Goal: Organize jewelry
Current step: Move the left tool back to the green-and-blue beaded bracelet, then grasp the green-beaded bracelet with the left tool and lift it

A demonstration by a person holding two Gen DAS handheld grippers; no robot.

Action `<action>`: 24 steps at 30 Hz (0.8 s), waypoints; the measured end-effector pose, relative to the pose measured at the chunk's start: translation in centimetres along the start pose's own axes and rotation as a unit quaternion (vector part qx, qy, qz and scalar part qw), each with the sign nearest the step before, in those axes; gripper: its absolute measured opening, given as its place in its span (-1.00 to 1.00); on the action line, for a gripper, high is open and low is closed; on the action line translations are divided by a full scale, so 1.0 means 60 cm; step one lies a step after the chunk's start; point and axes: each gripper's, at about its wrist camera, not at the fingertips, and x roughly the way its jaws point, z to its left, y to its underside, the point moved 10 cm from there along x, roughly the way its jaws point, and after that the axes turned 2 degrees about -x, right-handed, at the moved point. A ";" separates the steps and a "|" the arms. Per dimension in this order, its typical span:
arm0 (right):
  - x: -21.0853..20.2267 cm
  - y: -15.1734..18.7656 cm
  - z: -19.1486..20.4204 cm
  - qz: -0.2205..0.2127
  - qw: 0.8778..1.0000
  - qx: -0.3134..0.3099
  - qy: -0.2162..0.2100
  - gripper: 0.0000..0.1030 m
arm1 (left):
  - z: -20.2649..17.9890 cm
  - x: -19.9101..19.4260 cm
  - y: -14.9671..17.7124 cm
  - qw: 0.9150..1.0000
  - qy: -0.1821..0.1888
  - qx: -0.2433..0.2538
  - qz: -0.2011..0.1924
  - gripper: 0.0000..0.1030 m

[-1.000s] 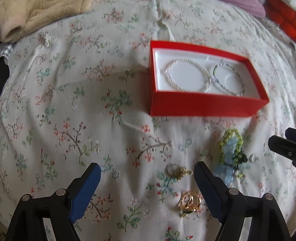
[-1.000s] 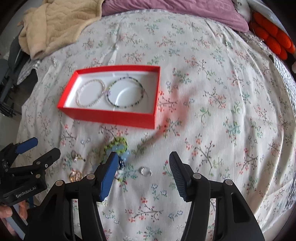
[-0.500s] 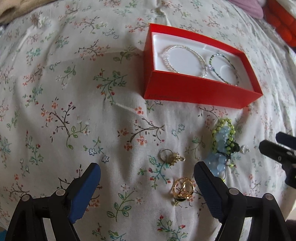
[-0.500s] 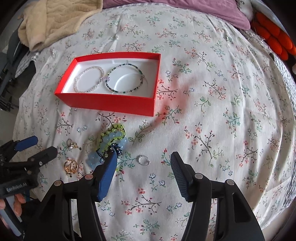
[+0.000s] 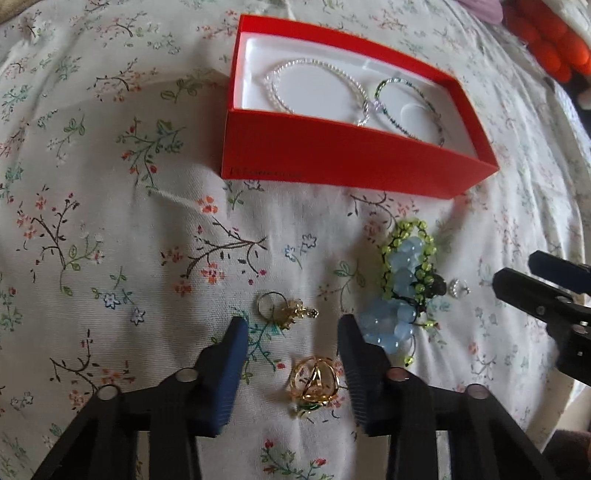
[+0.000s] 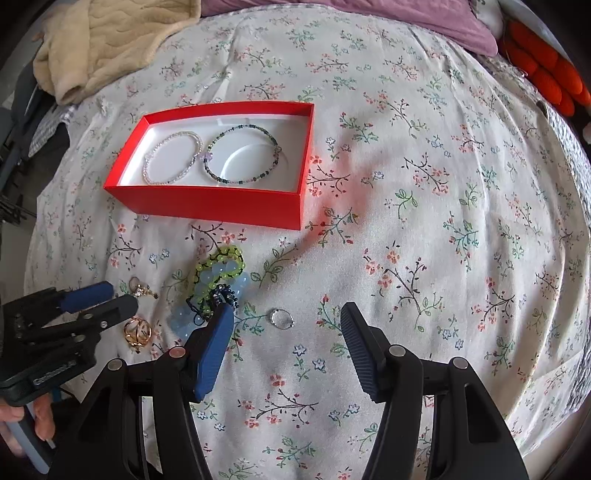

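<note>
The red box (image 5: 343,162) sits at upper centre of my left wrist view, on the floral bedspread (image 5: 110,229). It is a shallow cardboard rectangle with a white lining. Inside lie two bead bracelets flat on the floor of the box: a pale, clear-beaded bracelet (image 5: 314,88) to the left and a dark green-beaded bracelet (image 5: 410,110) to the right, touching where they meet.

Below the box, loose on the cloth: a lime-green and pale-blue bead cluster (image 5: 402,284) at right of centre, a small clear ring (image 5: 459,287) just beside it, a thin ring with a gold charm (image 5: 284,310), and a gold openwork ring (image 5: 314,380) at lower centre.

My left claw (image 5: 291,332) is closing; its blue ribbed pads stand either side of the gold openwork ring without pressing on it. The charm ring lies just beyond the tips.

My right claw (image 6: 286,321) stands partly open, holding nothing; the clear ring lies on the cloth between its fingertips, untouched.

Only the right wrist view shows a cream quilted blanket (image 6: 103,40) at upper left, a purple cloth (image 6: 369,18) along the top, and my fingers (image 6: 40,424) at lower left.
</note>
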 end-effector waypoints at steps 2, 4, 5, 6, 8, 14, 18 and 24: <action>0.000 0.000 0.000 0.001 1.000 0.000 0.001 0.23 | -0.004 0.003 0.001 1.000 -0.003 0.004 0.003 -0.31; 0.001 0.002 -0.004 0.002 1.000 0.000 0.002 0.23 | -0.011 0.001 0.003 1.000 0.000 0.009 0.002 -0.35; 0.001 0.003 -0.006 0.002 1.000 0.001 0.002 0.23 | -0.015 -0.001 0.003 1.000 0.005 0.011 0.000 -0.38; 0.001 0.003 -0.008 0.002 1.000 0.002 0.002 0.23 | -0.023 -0.005 0.003 1.000 0.014 0.014 -0.002 -0.39; 0.000 0.002 -0.012 0.002 1.000 0.003 0.003 0.23 | -0.036 -0.008 0.001 0.999 0.029 0.019 -0.004 -0.42; 0.002 0.004 -0.015 0.004 1.000 0.006 0.000 0.23 | -0.082 0.010 -0.004 0.998 0.058 0.031 -0.001 -0.53; 0.004 0.004 -0.019 0.005 1.000 0.007 0.000 0.23 | -0.126 0.019 -0.014 0.996 0.074 0.053 -0.010 -0.61; 0.002 0.001 -0.040 0.001 1.000 0.029 -0.004 0.23 | -0.124 0.020 -0.046 0.996 0.079 0.024 -0.025 -0.64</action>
